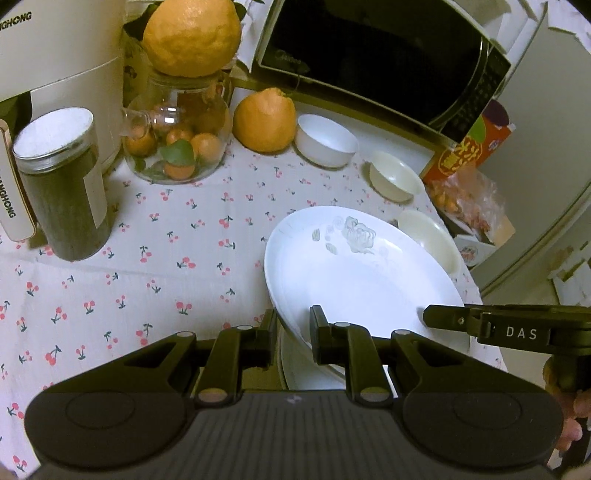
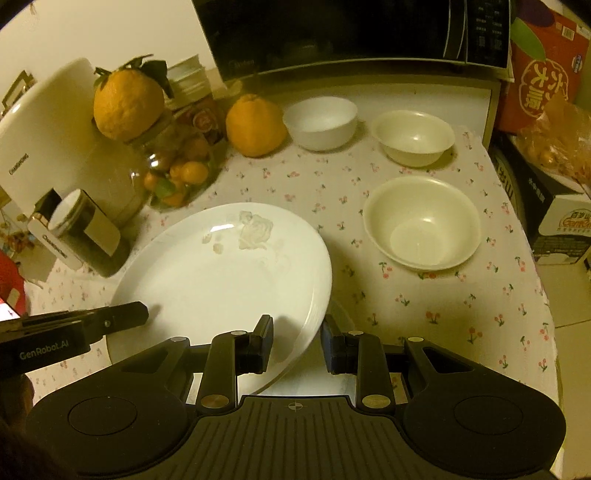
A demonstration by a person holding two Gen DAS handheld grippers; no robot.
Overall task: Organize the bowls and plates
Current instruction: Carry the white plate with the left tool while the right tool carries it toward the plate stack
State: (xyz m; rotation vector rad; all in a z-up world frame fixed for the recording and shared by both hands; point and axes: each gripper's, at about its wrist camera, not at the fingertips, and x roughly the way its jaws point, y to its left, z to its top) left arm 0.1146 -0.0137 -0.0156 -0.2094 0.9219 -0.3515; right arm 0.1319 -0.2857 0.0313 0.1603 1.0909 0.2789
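A large white plate (image 1: 365,273) with a faint flower print is held tilted above the cherry-print tablecloth; it also shows in the right wrist view (image 2: 229,280). My left gripper (image 1: 293,332) is shut on its near left rim. My right gripper (image 2: 297,345) is shut on its right rim. Another plate (image 1: 306,373) lies underneath it on the table. Three bowls stand beyond: a white bowl (image 2: 320,122), a cream bowl (image 2: 413,137) and a larger cream bowl (image 2: 423,222).
A microwave (image 2: 351,33) stands at the back. Two big oranges (image 2: 255,125), a glass jar of small oranges (image 1: 177,147), a dark canister (image 1: 62,184) and a white appliance (image 1: 55,55) crowd the left. Boxes (image 2: 546,74) stand at the right by the table edge.
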